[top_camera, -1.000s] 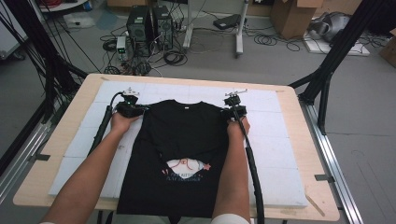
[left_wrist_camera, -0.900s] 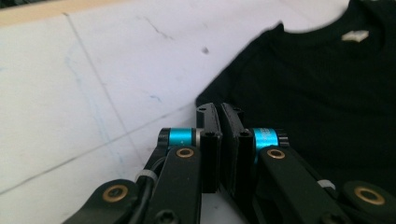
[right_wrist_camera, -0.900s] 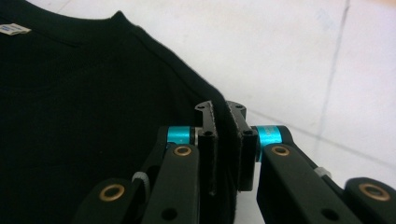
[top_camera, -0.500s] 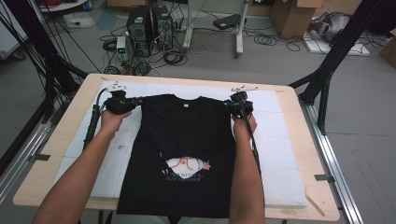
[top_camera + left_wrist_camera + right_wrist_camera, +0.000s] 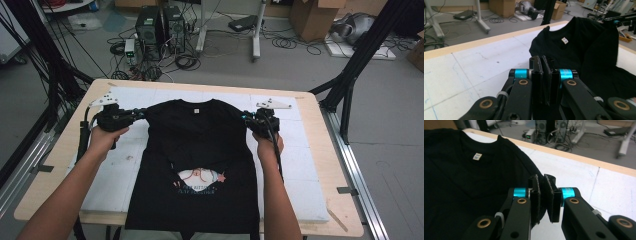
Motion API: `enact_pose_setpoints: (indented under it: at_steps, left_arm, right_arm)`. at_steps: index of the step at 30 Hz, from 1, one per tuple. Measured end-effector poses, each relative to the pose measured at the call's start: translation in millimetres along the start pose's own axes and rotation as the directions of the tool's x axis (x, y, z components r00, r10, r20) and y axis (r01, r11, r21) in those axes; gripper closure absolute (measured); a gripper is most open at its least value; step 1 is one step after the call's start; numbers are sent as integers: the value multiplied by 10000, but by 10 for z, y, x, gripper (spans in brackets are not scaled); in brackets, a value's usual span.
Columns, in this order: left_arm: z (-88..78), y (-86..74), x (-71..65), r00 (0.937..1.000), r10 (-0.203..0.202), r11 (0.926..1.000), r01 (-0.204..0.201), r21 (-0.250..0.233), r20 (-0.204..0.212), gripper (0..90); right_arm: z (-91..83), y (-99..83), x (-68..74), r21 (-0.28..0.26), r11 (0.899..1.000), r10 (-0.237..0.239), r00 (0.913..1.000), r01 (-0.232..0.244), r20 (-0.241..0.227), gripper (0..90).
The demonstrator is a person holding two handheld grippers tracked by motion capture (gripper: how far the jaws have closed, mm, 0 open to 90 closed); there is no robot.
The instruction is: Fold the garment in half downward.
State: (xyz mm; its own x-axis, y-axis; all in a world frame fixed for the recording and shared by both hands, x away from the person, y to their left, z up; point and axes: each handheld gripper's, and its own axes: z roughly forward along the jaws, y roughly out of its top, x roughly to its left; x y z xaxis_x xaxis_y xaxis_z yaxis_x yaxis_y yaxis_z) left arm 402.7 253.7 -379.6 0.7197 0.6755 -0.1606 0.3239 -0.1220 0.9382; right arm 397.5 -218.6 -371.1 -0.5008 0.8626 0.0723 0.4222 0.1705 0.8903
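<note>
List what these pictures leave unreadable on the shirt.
- Neck tag: print too small, both gripper views.
- Shirt hem: cut off by the high view's bottom edge.
- Chest print: top hidden under a fold, lettering blurred, high view.

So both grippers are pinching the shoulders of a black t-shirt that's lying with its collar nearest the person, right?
Not quite. In the high view the black t-shirt has its collar at the far side, hem nearest the person. The left gripper and right gripper do pinch its shoulders.
</note>
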Motion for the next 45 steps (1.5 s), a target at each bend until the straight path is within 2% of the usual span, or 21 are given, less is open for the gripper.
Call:
enact_pose_setpoints:
  at_steps: [2, 9, 12, 16, 24, 28, 32, 34, 35, 38, 39, 40, 41, 42, 44, 45]
  left_arm:
    - [-82, -30, -60, 9997, 194, 9998, -194, 27, 132, 858]
    - [-355, -196, -287, 9973, 468, 9989, -461, -131, 569, 858]
    - [-449, -277, -379, 9960, 433, 9987, -411, -301, 779, 858]
    - [-553, -413, -485, 9932, 521, 9986, -510, -128, 1045, 858]
    - [-687, -838, -644, 9880, -32, 9991, -34, 430, 1544, 858]
    - [-747, -950, -774, 9830, 35, 9973, -168, 712, 1834, 858]
    - [-801, -1027, -881, 9816, 321, 9944, -503, 930, 1881, 858]
    - [-833, -1062, -920, 9795, 309, 9942, -506, 948, 1990, 858]
    - [-841, -1081, -939, 9786, 232, 9943, -438, 972, 2045, 858]
    - [-833, -1120, -950, 9768, 113, 9907, -400, 1302, 2136, 844]
    - [-820, -1115, -936, 9788, -36, 9903, -250, 1368, 2048, 798]
    - [-805, -1089, -906, 9824, -291, 9895, 21, 1448, 1842, 663]
    - [-793, -1045, -859, 9849, -582, 9873, 326, 1555, 1630, 524]
    - [-780, -994, -805, 9852, -880, 9869, 662, 1470, 1470, 438]
    - [-759, -878, -688, 9872, -1112, 9900, 1000, 998, 1145, 372]
    - [-738, -825, -632, 9878, -1226, 9906, 1158, 728, 962, 359]
  right_arm:
    - [-109, -35, 48, -152, 9999, -68, 9998, 66, -190, 838]
    - [-493, -251, 195, -433, 9989, -187, 9967, 153, -795, 837]
    - [-639, -362, 246, -466, 9987, -259, 9951, 215, -957, 837]
    - [-790, -546, 309, -383, 9991, -204, 9922, 158, -1230, 837]
    - [-967, -973, 419, 61, 10000, -12, 9861, 22, -1660, 837]
    - [-1059, -1099, 399, 144, 9997, 201, 9854, -180, -1688, 837]
    - [-1146, -1179, 409, 184, 9996, 247, 9843, -218, -1748, 837]
    - [-1194, -1221, 433, 252, 9992, 358, 9835, -319, -1774, 837]
    - [-1214, -1243, 441, 277, 9994, 271, 9839, -226, -1767, 837]
    - [-1242, -1298, 460, 513, 9984, 307, 9837, -220, -1770, 835]
    - [-1240, -1309, 455, 587, 9981, 279, 9832, -175, -1806, 825]
    - [-1237, -1313, 450, 551, 9984, 250, 9823, -150, -1859, 782]
    - [-1234, -1307, 436, 446, 9986, 361, 9816, -282, -1873, 671]
    - [-1231, -1289, 412, 301, 9980, 598, 9816, -553, -1814, 542]
    - [-1244, -1215, 361, -215, 9939, 1039, 9820, -1086, -1580, 434]
    - [-1248, -1161, 338, -493, 9918, 1105, 9848, -1180, -1343, 390]
